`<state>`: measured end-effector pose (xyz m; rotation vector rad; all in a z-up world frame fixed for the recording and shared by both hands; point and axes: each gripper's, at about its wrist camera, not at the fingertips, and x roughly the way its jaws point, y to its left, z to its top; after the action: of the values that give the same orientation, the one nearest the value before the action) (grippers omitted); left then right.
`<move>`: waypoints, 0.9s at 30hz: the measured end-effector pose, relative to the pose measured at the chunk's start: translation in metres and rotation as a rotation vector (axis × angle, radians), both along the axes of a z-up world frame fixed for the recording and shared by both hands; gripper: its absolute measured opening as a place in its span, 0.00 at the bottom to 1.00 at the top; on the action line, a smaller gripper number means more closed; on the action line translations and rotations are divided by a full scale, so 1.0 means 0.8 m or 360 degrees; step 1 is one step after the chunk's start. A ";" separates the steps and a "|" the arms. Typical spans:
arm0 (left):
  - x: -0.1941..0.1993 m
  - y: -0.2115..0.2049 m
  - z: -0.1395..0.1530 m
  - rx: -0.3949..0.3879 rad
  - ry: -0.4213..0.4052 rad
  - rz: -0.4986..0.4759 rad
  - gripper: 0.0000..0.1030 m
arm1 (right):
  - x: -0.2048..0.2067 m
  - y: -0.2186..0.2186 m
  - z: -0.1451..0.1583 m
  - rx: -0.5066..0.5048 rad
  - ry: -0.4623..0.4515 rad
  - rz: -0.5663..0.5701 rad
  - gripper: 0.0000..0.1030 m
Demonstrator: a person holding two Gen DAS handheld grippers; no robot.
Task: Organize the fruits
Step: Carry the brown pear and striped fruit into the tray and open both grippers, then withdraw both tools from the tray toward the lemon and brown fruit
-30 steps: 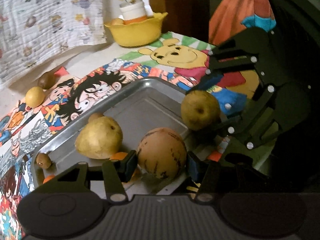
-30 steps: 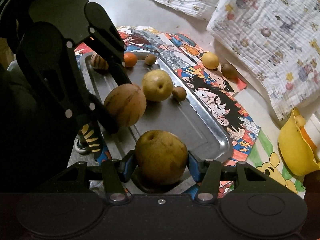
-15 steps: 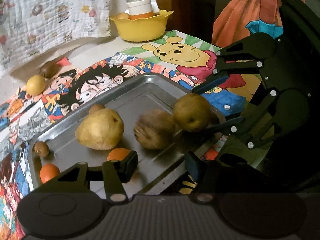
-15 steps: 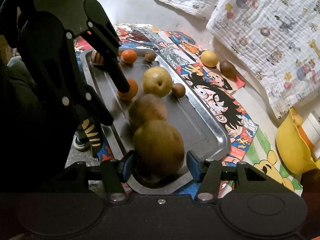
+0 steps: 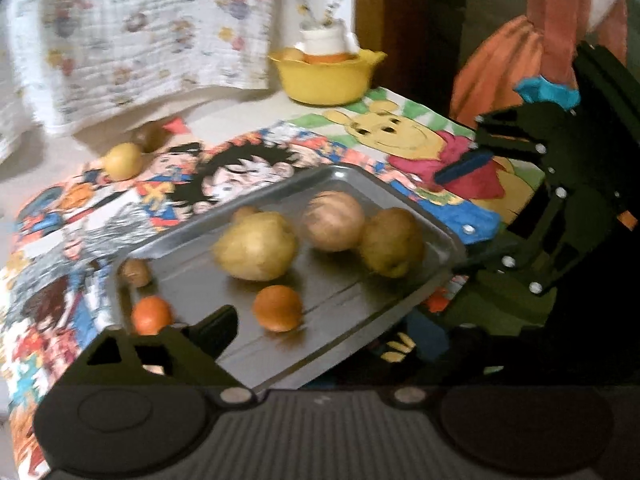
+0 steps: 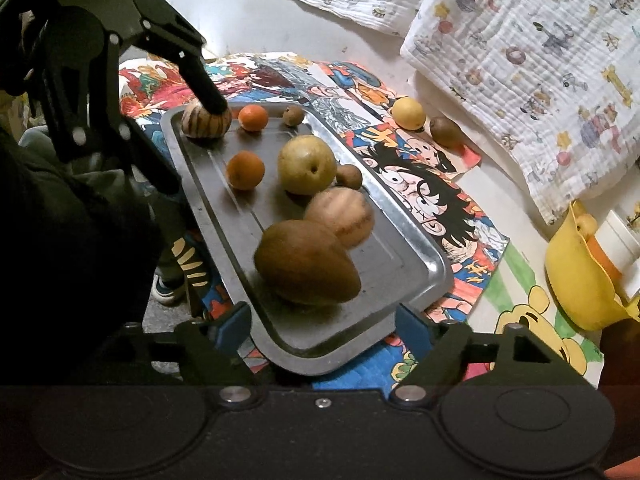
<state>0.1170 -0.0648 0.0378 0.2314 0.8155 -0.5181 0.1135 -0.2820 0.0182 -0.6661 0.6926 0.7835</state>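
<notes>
Comic-print cloth (image 6: 432, 200): only right view shows striped melon (image 6: 206, 120).

A white table (image 6: 248, 20) carries a cartoon mat (image 6: 420, 184), patterned cloths (image 6: 532, 52) and a yellow bowl (image 6: 576, 280).

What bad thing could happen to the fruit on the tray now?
The brown pear and striped melon look blurred, so they may be rolling, and could bump the yellow pear or climb the low tray rim. The tray's near corner seems to overhang the table edge, so a knock from the open right tool might tip it.
</notes>
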 end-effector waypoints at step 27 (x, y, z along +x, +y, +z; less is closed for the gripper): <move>0.045 0.135 0.011 0.0042 -0.0047 0.0500 1.00 | 0.089 0.010 0.044 0.0344 0.0090 -0.0208 0.99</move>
<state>0.1533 0.0432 0.0462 0.1309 0.8119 -0.2083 0.1846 -0.2739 0.0535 -0.4001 0.6845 0.7459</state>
